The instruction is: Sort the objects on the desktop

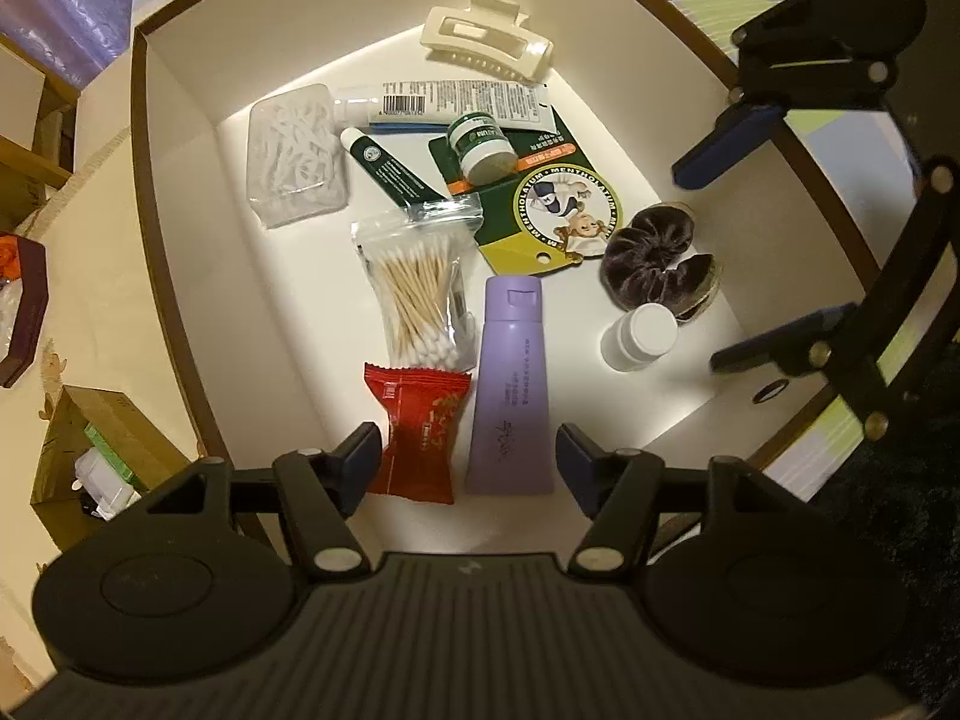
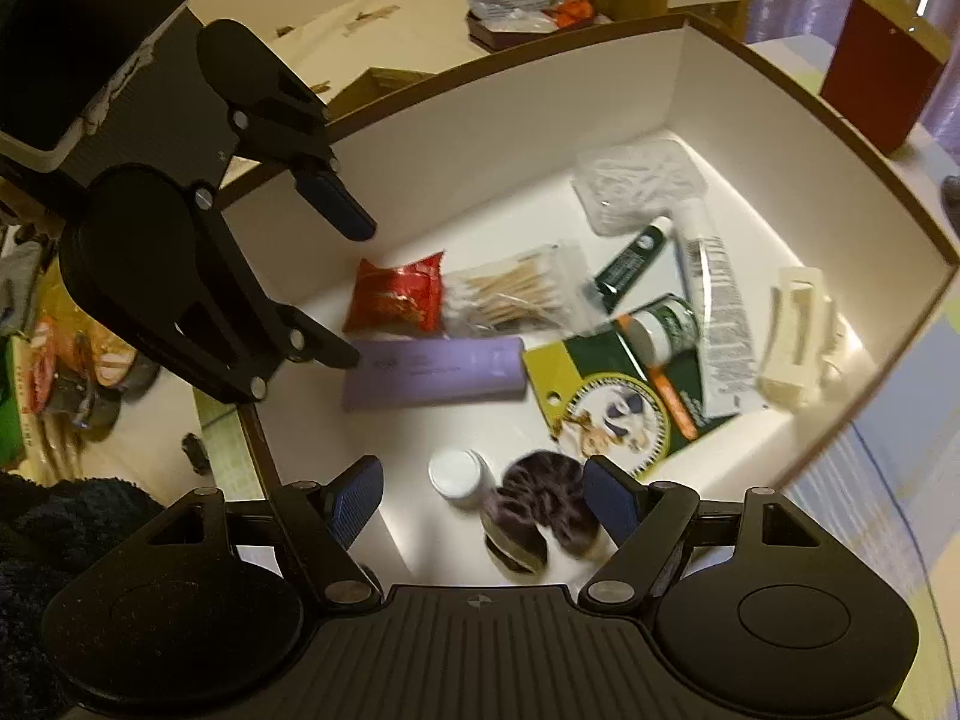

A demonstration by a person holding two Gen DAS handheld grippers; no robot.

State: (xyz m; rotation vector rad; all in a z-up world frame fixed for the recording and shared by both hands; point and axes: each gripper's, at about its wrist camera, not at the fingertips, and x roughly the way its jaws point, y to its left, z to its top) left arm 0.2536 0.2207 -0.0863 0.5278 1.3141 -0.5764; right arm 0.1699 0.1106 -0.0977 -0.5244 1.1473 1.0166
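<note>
A white box with a brown rim [image 1: 180, 192] holds the objects. A purple tube [image 1: 510, 384] and a red snack packet [image 1: 420, 426] lie just ahead of my left gripper [image 1: 469, 468], which is open above them. Further in lie a bag of cotton swabs [image 1: 417, 294], a floss-pick case [image 1: 297, 156], a green tube [image 1: 390, 171], a Mentholatum card with a jar [image 1: 540, 204] and a cream hair claw [image 1: 486, 39]. My right gripper [image 2: 483, 498] hangs open over a dark scrunchie [image 2: 540, 504] and a small white bottle [image 2: 459, 474], touching neither.
The box's tall walls [image 2: 540, 96] enclose all the objects. My left gripper [image 2: 357, 294] shows at the box's left side in the right wrist view. Outside stand a cardboard carton [image 1: 90, 456] and a dark red box [image 2: 882, 78].
</note>
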